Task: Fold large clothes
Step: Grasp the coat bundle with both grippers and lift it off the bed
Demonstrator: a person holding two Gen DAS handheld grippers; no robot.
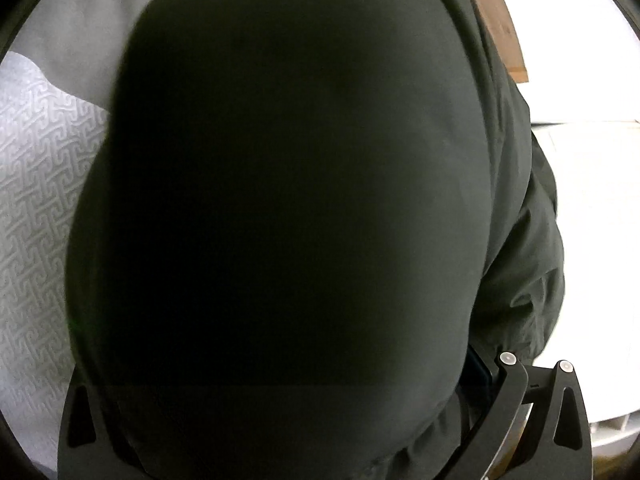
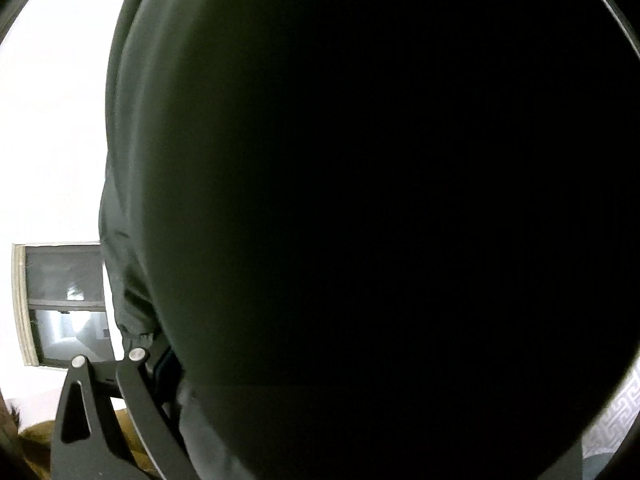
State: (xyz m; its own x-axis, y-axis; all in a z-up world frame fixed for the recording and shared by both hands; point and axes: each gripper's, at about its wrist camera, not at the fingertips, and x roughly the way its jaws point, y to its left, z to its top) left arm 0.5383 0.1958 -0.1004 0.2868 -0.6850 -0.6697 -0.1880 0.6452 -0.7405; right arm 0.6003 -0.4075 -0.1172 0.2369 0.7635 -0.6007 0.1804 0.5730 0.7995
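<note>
Here, dark green garment [image 1: 280, 200], no legible writing

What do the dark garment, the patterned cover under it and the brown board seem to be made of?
Dark garment: probably thin woven synthetic with a smooth matte face, since it creases finely.
Patterned cover: white textile, apparently a woven-in or embossed key pattern with slight sheen.
Brown board: looks like wood, with faint grain and a matte surface.

White bed cover with woven raised key-pattern [image 1: 36, 200] showing at left edge of left wrist view, sliver [image 2: 612, 420] showing at lower right of right wrist view. Dark olive-green smooth-fabric garment [image 1: 280, 200] draping close before both lenses, hiding where it is touching cover.
</note>
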